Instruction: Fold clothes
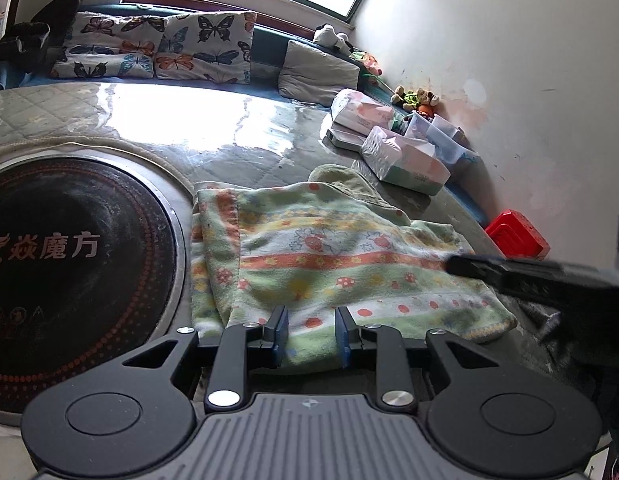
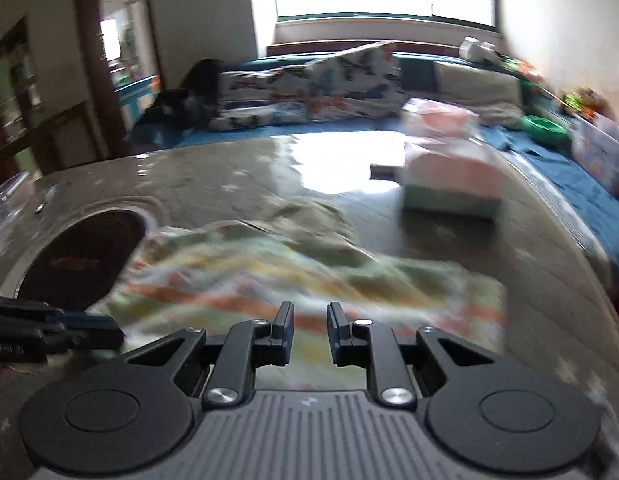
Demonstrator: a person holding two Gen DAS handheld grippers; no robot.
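Observation:
A green, white and orange patterned fleece cloth (image 1: 329, 256) lies partly folded on the table, its left edge doubled over. My left gripper (image 1: 311, 334) is open and empty, just above the cloth's near edge. My right gripper (image 2: 310, 334) is open and empty over the same cloth (image 2: 309, 280), which is blurred in the right wrist view. The right gripper's fingers (image 1: 509, 274) reach in from the right over the cloth's right edge. The left gripper's fingers (image 2: 69, 330) show at the left in the right wrist view.
A round black induction hob (image 1: 69, 260) is set in the table left of the cloth. Tissue packs (image 1: 405, 164) and plastic boxes (image 1: 441, 136) stand at the back right. A red crate (image 1: 517, 234) sits by the wall. Butterfly cushions (image 1: 161, 46) line the bench behind.

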